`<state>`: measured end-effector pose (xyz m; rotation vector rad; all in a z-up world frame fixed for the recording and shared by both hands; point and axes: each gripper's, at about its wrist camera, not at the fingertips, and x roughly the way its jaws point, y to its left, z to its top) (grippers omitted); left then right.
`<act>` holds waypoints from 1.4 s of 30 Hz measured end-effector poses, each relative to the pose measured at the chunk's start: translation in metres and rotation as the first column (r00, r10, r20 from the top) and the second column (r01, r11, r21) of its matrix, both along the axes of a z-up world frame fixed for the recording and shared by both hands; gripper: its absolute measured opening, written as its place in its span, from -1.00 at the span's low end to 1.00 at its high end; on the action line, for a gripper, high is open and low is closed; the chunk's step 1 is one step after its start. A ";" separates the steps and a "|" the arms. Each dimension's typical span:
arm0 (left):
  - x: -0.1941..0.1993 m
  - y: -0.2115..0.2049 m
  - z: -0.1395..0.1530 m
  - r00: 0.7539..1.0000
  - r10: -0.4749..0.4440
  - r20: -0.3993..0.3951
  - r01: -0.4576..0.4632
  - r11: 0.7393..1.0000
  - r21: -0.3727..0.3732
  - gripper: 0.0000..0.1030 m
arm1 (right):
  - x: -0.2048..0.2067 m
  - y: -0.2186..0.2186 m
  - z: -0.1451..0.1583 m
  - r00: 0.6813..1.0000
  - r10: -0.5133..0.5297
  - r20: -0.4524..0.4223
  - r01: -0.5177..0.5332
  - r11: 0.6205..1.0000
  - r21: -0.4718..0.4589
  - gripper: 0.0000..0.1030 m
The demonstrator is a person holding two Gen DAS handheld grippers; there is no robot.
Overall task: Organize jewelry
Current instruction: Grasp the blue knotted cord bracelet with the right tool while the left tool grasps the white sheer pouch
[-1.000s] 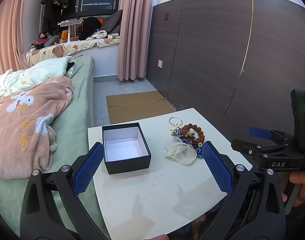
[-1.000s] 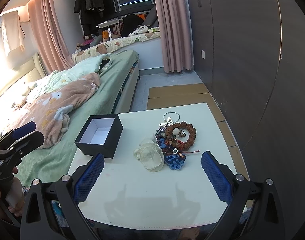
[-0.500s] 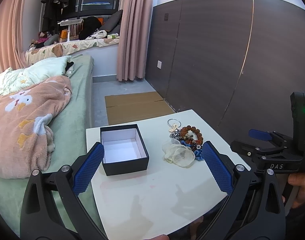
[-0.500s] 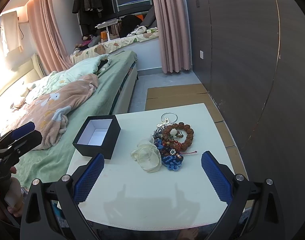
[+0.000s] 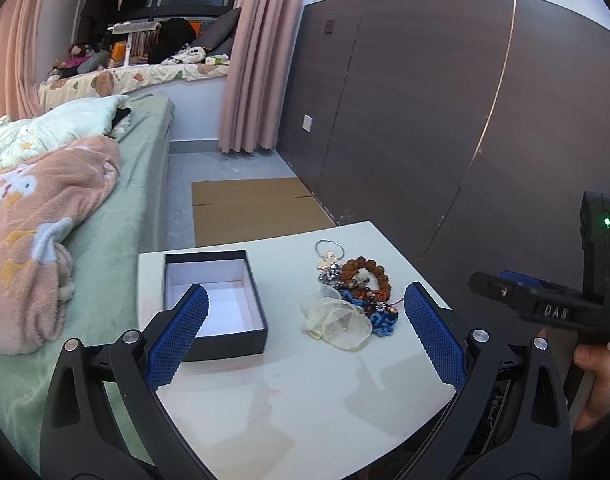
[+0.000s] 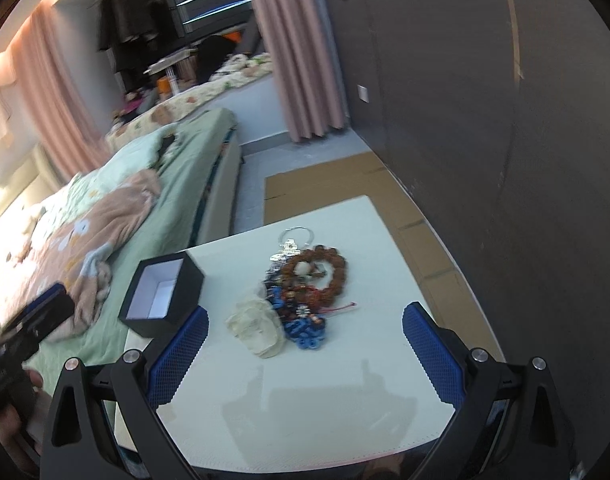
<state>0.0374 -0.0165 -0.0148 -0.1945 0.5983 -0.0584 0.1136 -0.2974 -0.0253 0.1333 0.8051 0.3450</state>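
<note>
A: What lies past the white table?
B: Flattened cardboard on the grey floor, far side.
A: And left?
B: A green bed with a peach floral blanket. Pink curtains hang far back; a dark panelled wall runs along the right.

right-wrist view: motion-blurred | jewelry pile: pieces tangled, indistinct | black box: corner occluded
</note>
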 end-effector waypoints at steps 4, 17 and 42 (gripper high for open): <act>0.011 -0.011 -0.008 0.999 -0.036 -0.010 0.035 0.999 -0.008 0.90 | 0.013 -0.015 -0.005 0.998 -0.048 -0.041 0.050 0.998 0.043 0.85; 0.053 -0.054 -0.050 0.980 -0.145 -0.135 0.147 0.989 0.004 0.50 | 0.039 -0.028 -0.024 0.986 -0.111 -0.126 0.118 0.992 0.049 0.85; 0.128 -0.061 -0.134 0.916 -0.121 -0.382 0.118 0.993 -0.032 -0.93 | 0.089 -0.018 -0.079 0.944 -0.093 -0.318 0.106 0.994 0.024 0.47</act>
